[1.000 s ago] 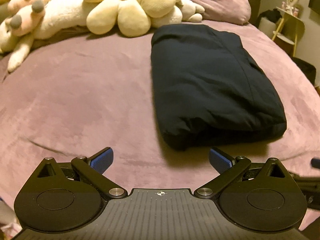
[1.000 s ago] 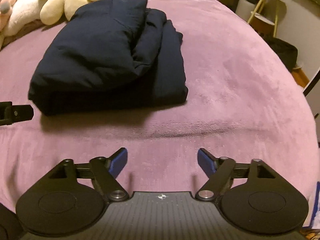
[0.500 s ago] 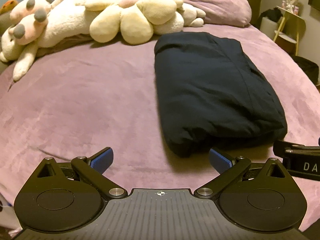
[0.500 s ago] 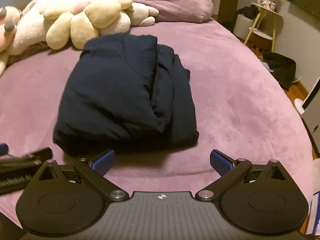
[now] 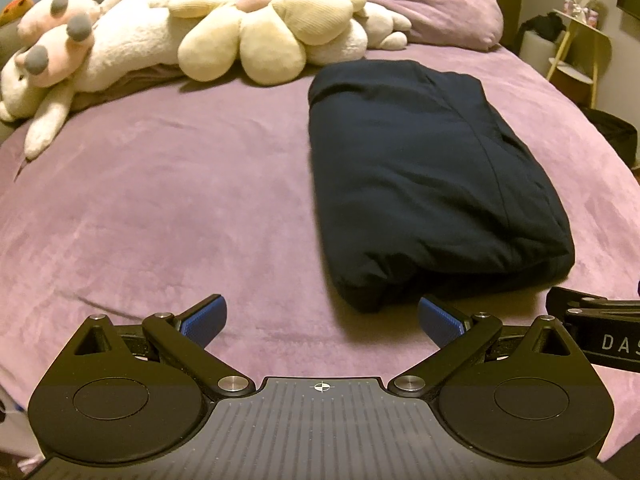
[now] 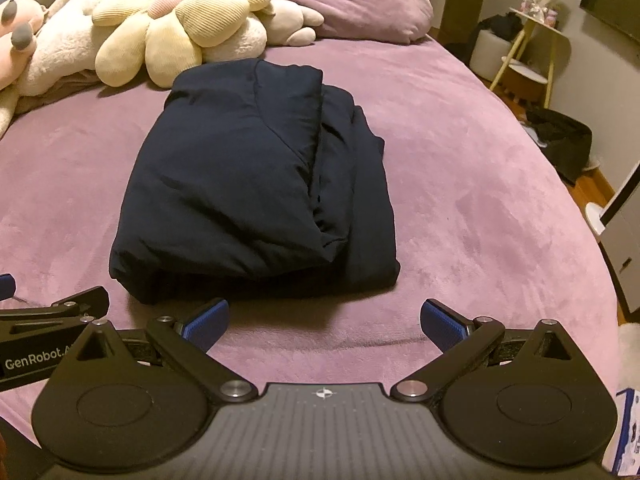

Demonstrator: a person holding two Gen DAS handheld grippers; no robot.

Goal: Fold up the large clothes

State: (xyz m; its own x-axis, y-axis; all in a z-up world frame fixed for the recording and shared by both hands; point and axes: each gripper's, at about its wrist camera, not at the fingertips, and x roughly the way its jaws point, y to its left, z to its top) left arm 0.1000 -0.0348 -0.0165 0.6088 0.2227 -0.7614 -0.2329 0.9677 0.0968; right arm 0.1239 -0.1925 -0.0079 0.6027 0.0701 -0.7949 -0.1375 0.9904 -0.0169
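A dark navy padded garment (image 5: 428, 184) (image 6: 256, 196) lies folded into a thick rectangle on the purple bed cover (image 5: 160, 208). My left gripper (image 5: 322, 318) hovers open near the garment's near left corner, nothing between its blue pads. My right gripper (image 6: 324, 320) hangs open just short of the garment's near edge, also with nothing in it. Each gripper's black arm shows at the side edge of the other's view, the right gripper (image 5: 592, 328) at the right and the left gripper (image 6: 52, 320) at the left.
Cream and pink plush toys (image 5: 224, 36) (image 6: 160, 36) and a purple pillow (image 5: 436, 12) line the head of the bed. A yellow-legged side table (image 6: 532, 52) and dark bags (image 6: 560, 144) stand on the floor to the right. The bed cover (image 6: 480, 184) spreads wide around the garment.
Both views have drawn back and up from the garment. The right gripper's jaws have spread wider. The right gripper's arm has come into the left wrist view's right edge.
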